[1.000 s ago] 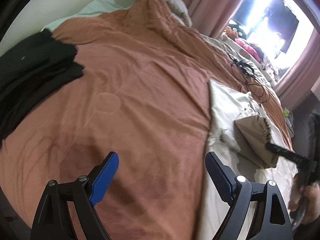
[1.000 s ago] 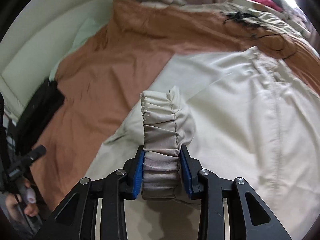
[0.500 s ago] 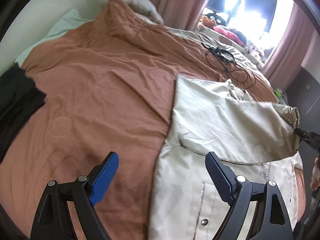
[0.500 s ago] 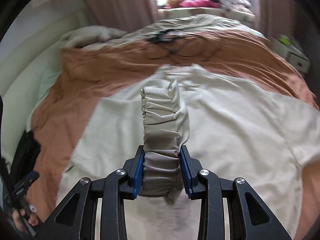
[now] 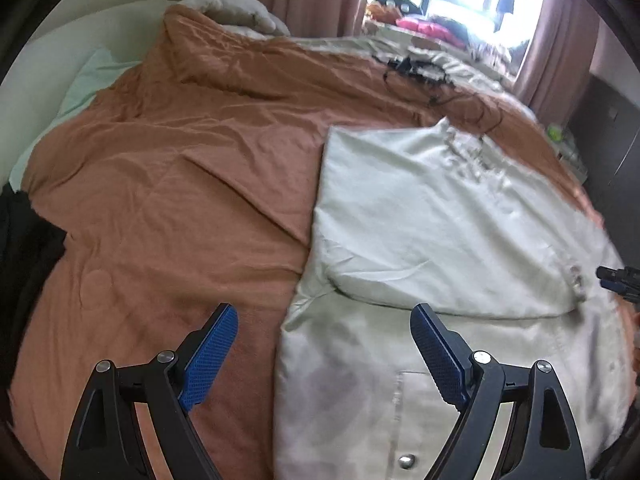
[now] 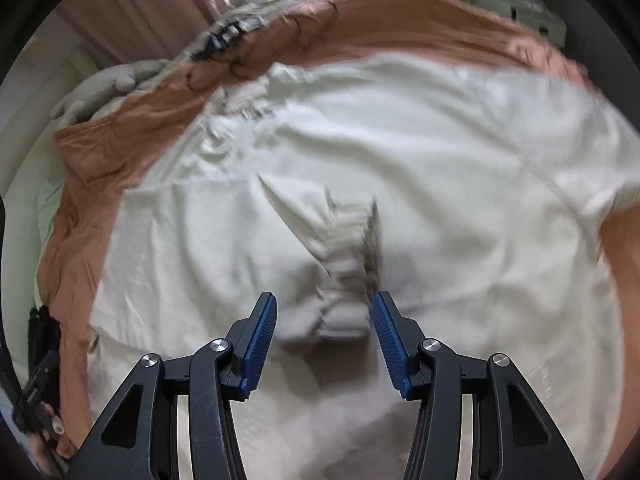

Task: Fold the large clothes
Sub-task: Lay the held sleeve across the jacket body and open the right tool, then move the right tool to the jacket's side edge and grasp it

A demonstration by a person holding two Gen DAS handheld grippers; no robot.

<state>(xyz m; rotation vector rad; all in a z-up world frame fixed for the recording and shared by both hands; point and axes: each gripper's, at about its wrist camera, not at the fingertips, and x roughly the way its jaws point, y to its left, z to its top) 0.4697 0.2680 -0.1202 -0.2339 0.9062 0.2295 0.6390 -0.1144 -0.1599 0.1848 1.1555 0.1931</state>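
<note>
A large cream jacket (image 5: 420,216) lies spread on a rust-brown bedspread (image 5: 180,168), one sleeve folded across its body. My left gripper (image 5: 324,356) is open and empty, hovering over the jacket's left edge near its hem. My right gripper (image 6: 323,336) is open just above the sleeve's gathered cuff (image 6: 344,280), which lies loose on the jacket (image 6: 400,140) between the jaws. The right gripper's tip shows at the right edge of the left wrist view (image 5: 618,280).
Black clothes (image 5: 20,248) lie at the bed's left edge. A tangle of black cable (image 5: 420,74) lies on the far side of the bedspread. A grey pillow (image 5: 224,8) sits at the head; curtains and a bright window stand beyond.
My right gripper carried the sleeve cuff across the jacket, then opened and let it go. The sleeve now lies folded over the body. The left gripper swung right toward the jacket.
</note>
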